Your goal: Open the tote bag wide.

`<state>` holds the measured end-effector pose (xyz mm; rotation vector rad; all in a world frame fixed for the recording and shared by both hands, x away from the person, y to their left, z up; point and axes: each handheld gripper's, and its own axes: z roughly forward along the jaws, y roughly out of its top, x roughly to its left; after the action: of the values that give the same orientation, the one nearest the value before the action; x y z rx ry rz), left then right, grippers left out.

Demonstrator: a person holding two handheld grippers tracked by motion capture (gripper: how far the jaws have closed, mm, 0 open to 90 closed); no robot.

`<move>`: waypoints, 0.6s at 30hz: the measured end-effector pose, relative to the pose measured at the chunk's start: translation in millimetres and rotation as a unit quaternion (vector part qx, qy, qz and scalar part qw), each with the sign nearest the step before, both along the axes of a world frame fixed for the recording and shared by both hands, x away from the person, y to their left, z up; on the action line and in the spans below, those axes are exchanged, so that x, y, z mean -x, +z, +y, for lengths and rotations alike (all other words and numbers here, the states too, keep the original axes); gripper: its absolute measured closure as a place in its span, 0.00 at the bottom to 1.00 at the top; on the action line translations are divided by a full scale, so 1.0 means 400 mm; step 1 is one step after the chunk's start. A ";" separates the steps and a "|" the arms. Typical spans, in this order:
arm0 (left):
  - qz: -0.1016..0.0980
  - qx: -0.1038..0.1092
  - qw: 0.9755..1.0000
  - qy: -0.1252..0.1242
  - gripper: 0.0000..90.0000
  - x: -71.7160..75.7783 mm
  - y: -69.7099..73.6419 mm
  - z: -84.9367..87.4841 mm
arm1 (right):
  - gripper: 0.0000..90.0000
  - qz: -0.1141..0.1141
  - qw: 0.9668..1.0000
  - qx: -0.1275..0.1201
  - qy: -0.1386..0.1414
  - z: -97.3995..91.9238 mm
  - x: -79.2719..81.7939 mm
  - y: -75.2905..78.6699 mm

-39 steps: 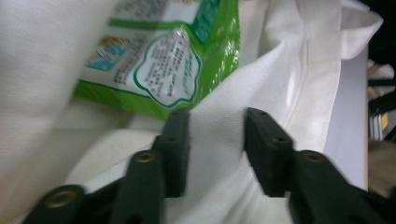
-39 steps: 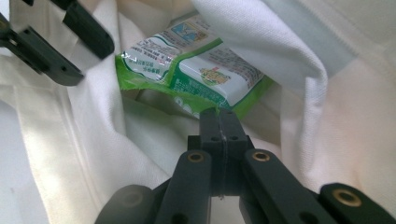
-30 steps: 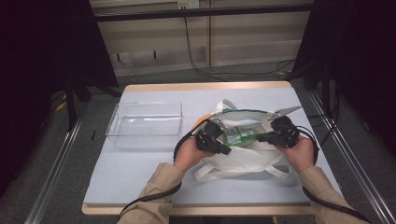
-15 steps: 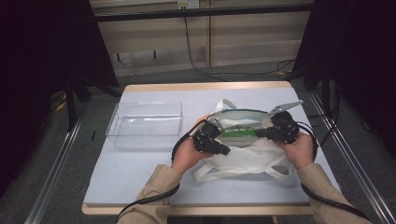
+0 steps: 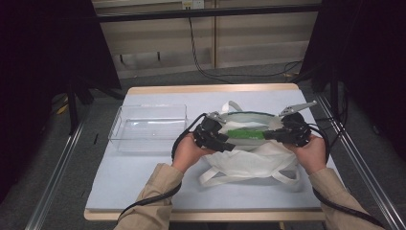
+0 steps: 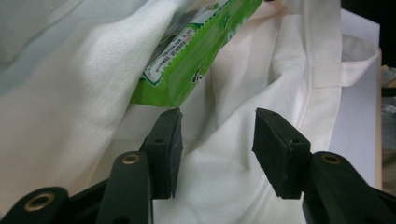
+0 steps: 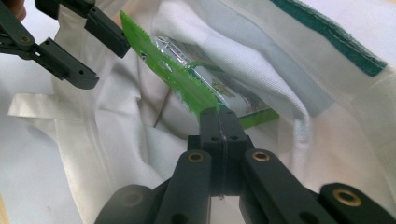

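Over white bag [image 5: 249,160]: right hand-held gripper [image 7: 218,114] clamps green packet [image 7: 187,86]; left hand-held gripper [image 6: 217,128] just released.

Left gripper [image 5: 229,145]: jaws just opened, standing apart, nothing pressed between them. Right gripper [image 5: 269,136]: jaws closed together, facing the left gripper. Both forearms enter from below.

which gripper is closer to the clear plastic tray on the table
Left. The left gripper sits just right of the clear tray, jaws open beside the green packet. The right gripper, shut on that packet, is farther right.
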<state>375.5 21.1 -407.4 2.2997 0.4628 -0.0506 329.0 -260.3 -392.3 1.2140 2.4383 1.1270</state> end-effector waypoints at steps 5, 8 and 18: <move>0.000 0.003 1.000 -0.004 0.52 -0.005 0.004 -0.004 | 1.00 -0.004 1.000 -0.001 0.001 -0.010 0.005 0.007; -0.010 0.004 1.000 -0.003 0.51 -0.007 0.008 -0.009 | 1.00 -0.008 1.000 -0.002 0.002 -0.015 0.007 0.017; -0.030 0.004 0.999 -0.020 0.49 -0.022 0.019 -0.045 | 1.00 -0.011 1.000 -0.009 0.012 -0.020 0.010 0.035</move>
<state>384.4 3.2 -399.7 2.2965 0.3851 -0.0025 325.0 -268.4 -378.1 1.1738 2.4382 1.1658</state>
